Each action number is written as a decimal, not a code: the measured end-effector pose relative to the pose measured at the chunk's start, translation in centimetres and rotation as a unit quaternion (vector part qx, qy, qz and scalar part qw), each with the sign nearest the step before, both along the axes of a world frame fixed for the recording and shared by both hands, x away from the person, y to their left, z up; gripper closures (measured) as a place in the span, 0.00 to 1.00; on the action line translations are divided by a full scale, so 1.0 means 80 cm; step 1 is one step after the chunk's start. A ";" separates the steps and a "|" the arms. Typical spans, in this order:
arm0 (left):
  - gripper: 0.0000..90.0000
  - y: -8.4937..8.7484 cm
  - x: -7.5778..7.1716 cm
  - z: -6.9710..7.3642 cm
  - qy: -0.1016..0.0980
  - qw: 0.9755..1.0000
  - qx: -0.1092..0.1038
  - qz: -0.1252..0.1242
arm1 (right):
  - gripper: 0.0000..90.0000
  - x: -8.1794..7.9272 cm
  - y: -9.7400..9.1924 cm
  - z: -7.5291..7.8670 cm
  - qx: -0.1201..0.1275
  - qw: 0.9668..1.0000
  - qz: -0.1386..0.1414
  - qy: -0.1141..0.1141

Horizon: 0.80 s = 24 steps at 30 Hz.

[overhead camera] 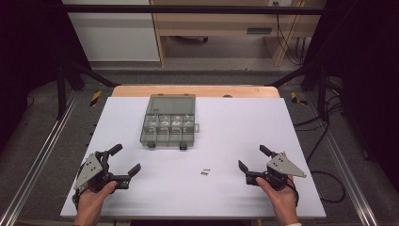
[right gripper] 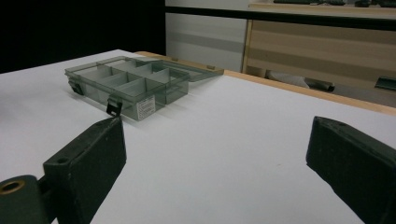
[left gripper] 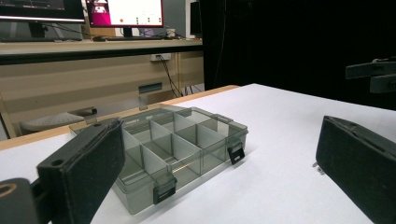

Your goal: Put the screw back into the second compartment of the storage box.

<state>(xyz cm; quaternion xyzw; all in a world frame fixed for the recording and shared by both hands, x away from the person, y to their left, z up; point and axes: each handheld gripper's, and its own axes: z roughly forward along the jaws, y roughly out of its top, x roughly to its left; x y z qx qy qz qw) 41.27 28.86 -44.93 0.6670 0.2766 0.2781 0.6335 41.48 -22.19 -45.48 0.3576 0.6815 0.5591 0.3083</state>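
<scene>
White surface (overhead camera: 244,127) carries an open box (overhead camera: 168,121); both hand-held grippers, left (overhead camera: 123,161) and right (overhead camera: 251,157), wait open and empty. Next probably: pick small parts (overhead camera: 205,173).

Box label: a small white sticker (right gripper: 146,109) sits on the front wall of my clear compartment box (right gripper: 126,84); I see lines of print, too small to read.
Monitor: the screen (left gripper: 123,11) behind the table shows a pink and white window; no words legible.
Elsewhere: I can read nothing.
</scene>
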 end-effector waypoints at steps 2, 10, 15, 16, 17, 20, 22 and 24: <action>0.01 0.000 0.000 0.000 0.001 1.000 0.000 -0.001 | 0.07 0.000 0.000 0.000 -0.003 1.000 0.001 0.003; 0.01 -0.001 -0.001 -0.001 0.005 1.000 0.010 -0.001 | 0.06 -0.002 0.011 0.000 -0.026 0.999 0.003 0.022; 0.01 -0.001 -0.001 -0.002 0.008 1.000 0.017 0.000 | 0.06 0.000 0.027 0.018 -0.050 0.998 0.011 0.049; 0.01 -0.001 -0.001 -0.002 0.008 1.000 0.016 0.000 | 0.05 0.002 0.032 0.023 -0.060 0.997 0.016 0.054; 0.01 -0.002 -0.001 -0.001 0.008 1.000 0.015 0.000 | 0.05 0.003 0.037 0.028 -0.072 0.995 0.023 0.061; 0.01 -0.002 -0.001 0.000 0.007 1.000 0.015 0.000 | 0.05 0.010 0.052 0.043 -0.106 0.990 0.040 0.084; 0.01 -0.003 -0.001 0.000 0.008 1.000 0.015 0.000 | 0.05 0.016 0.064 0.053 -0.133 0.985 0.054 0.101; 0.01 -0.004 -0.001 0.000 0.009 1.000 0.016 0.000 | 0.06 0.021 0.072 0.059 -0.156 0.979 0.064 0.115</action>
